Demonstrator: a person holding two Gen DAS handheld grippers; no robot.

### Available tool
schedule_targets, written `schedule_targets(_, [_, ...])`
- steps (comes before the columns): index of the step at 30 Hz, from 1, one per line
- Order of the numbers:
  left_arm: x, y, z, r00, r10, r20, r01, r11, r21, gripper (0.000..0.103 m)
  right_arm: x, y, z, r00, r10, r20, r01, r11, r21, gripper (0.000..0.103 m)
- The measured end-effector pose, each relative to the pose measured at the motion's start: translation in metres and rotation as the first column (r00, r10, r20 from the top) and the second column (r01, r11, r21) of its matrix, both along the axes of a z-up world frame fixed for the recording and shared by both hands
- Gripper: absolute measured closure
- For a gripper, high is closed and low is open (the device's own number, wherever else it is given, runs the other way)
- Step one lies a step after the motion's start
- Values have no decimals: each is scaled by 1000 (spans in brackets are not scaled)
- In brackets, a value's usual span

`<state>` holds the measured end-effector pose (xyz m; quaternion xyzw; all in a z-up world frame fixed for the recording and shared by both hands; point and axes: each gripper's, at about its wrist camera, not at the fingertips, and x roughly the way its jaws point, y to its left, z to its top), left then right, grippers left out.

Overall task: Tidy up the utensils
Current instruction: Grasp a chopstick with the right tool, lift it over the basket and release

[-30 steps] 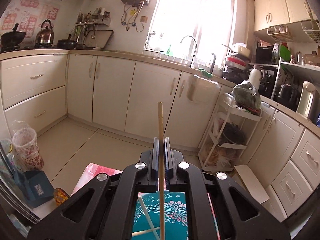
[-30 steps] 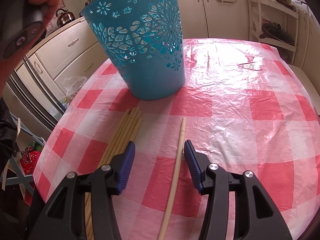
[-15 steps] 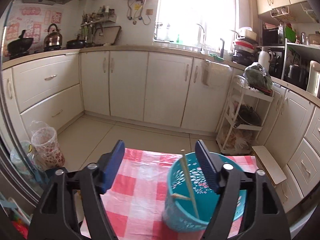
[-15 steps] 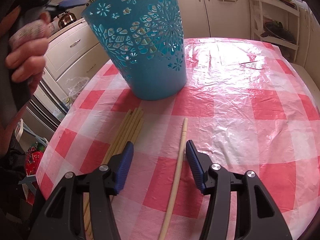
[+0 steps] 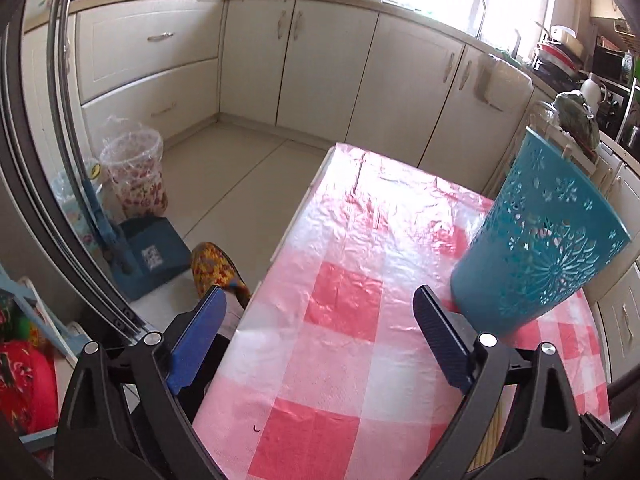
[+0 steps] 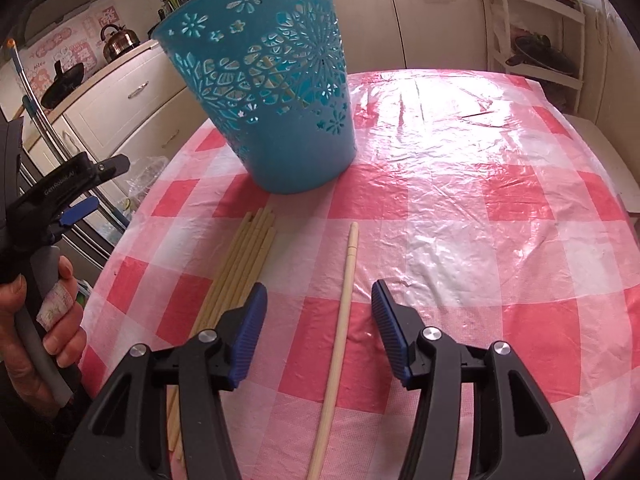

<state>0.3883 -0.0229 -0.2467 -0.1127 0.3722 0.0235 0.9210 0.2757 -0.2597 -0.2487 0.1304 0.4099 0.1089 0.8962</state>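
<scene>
A teal cut-out basket [image 6: 264, 92] stands on the red-and-white checked tablecloth [image 6: 460, 216]; chopsticks show inside through its holes. It also shows in the left wrist view [image 5: 536, 240], at the right. A single wooden chopstick [image 6: 340, 328] lies between the open jaws of my right gripper [image 6: 318, 320], which hovers just above it. A bundle of several chopsticks [image 6: 236, 276] lies to its left. My left gripper [image 5: 320, 332] is open and empty over the table's left edge; it also shows in the right wrist view [image 6: 68, 196], held at the far left.
Cream kitchen cabinets [image 5: 280, 56] line the walls. A patterned bin [image 5: 136, 172] and a blue dustpan [image 5: 148, 256] stand on the floor left of the table. A white wire rack [image 6: 536, 40] stands behind the table.
My left gripper opened and let its chopstick drop into the basket, then swung down and left to the table's edge. My right gripper stayed over the single chopstick.
</scene>
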Motion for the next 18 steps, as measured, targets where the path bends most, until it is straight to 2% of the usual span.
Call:
schedule_targets(4, [2,-4,-17,999,-27,-45,25,999,-33,12,-1,-3,0,1000,-29,-9,29,999,-36,63])
schedule_targets(5, [1,-4,-17,999,-31,-41,30,999,-40,12,-1,-4,-1,999,-38,-14,37,998,-52,70])
schedule_targets(6, [1,-4,-16,999,-30,-32,29,999,-43,12,-1,-3,-1,999,-39,-14,38,996,-80,77])
schedule_targets(10, [7,-4,-24,996,-51,-68,45,996,-78,12,-2,15,0,1000,14,5,-13,966,-258,82])
schedule_targets(11, [8,-2,-25,996,-48,-71,42,995,-87,12,-2,20,1,999,35,7,-32,958,-284,87])
schedule_targets(12, [8,-1,-26,996,-46,-76,38,995,-97,12,-2,22,1,999,51,2,-49,955,-292,96])
schedule_targets(14, [9,0,-29,995,-51,-85,41,993,-113,12,-3,20,1,999,42,-7,-42,959,-282,96])
schedule_targets(18, [9,1,-29,995,-55,-83,46,993,-113,12,-9,-9,5,999,-35,-28,33,997,-73,97])
